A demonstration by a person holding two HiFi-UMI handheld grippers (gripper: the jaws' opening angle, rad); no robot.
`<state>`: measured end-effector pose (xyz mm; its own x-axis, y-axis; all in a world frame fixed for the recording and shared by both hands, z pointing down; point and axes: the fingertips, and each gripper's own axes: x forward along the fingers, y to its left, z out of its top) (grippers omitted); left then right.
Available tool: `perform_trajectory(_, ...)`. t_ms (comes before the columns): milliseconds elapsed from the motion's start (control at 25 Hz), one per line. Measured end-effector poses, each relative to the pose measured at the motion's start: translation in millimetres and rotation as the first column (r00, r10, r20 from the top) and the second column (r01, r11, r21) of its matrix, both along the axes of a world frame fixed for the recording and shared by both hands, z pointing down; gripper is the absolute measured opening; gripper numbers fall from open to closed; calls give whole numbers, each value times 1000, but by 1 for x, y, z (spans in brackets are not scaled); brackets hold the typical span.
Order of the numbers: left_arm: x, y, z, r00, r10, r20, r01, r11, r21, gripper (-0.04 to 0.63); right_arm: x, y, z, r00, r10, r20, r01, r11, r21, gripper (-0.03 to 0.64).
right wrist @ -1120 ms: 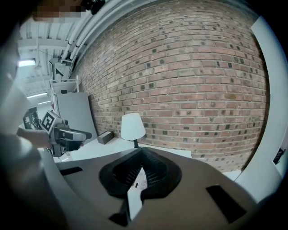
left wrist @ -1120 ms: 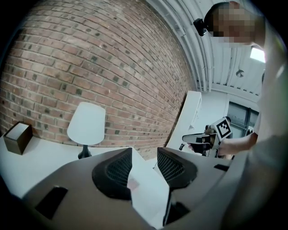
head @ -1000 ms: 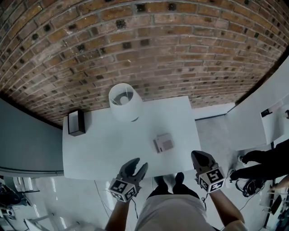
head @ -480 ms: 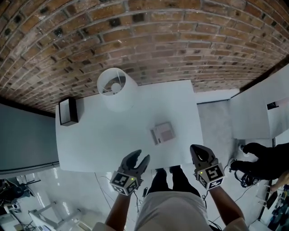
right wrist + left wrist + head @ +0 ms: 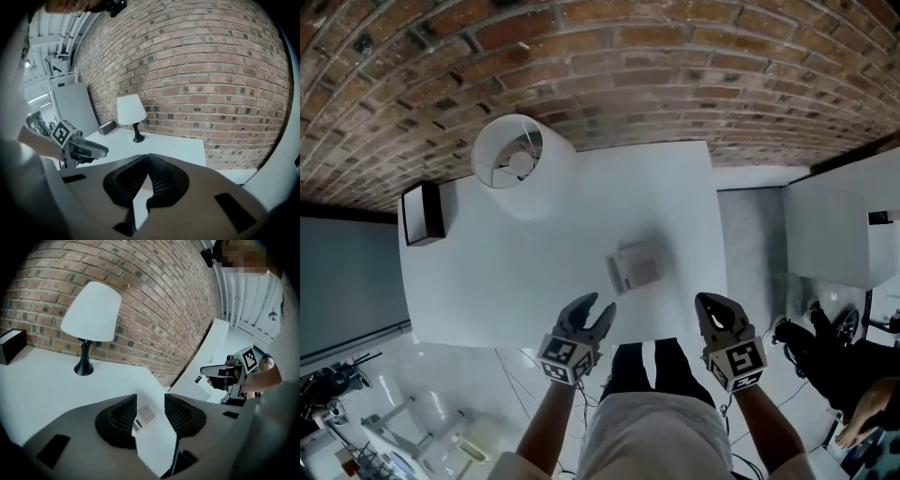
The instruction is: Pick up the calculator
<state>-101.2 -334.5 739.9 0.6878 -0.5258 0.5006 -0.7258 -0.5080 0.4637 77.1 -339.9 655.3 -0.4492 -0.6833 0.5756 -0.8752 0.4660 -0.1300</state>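
Item 1: calculator [image 5: 636, 265], small, pale grey. It lies flat on the white table [image 5: 487, 272], right of centre and toward the near edge, apart from everything else.

Item 2: left gripper [image 5: 598, 306], over the near table edge. Its jaws stand apart and have just been opening. Nothing is clamped; the calculator shows through the gap, farther off on the tabletop.

Item 3: right gripper [image 5: 713, 302], off the table's near right corner, jaw tips pressed together, holding nothing.

Item 4: lamp [image 5: 514, 161], white shade on a dark stem, at the far left, well apart from the calculator.

Item 5: black box [image 5: 422, 213], at the left edge.

Item 6: brick wall [image 5: 675, 75], behind the table.

Only bare tabletop lies between the grippers and the calculator.
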Motion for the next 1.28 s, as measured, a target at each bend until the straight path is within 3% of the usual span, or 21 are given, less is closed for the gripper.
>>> perform_trajectory(320,6,-9,76,999,-4,52,10,993,-116,210,-5,-6,37,1000,-2,24,4,998,-57,12)
perform_trajectory(560,11,-11,123,998,-8,64,23,973,-228,219,-7,-11,53,1000,-9,30,11,996,-88,12)
perform_trajectory(800,23,-18,149,998,3,66,15,964,-267,243,-17,-13,66,999,-33,38,36,995,-94,11)
perform_trajectory(1280,44,-27,176,998,-27,-60,-1,906,-422,201,-29,-12,79,998,-27,55,34,990,-137,12)
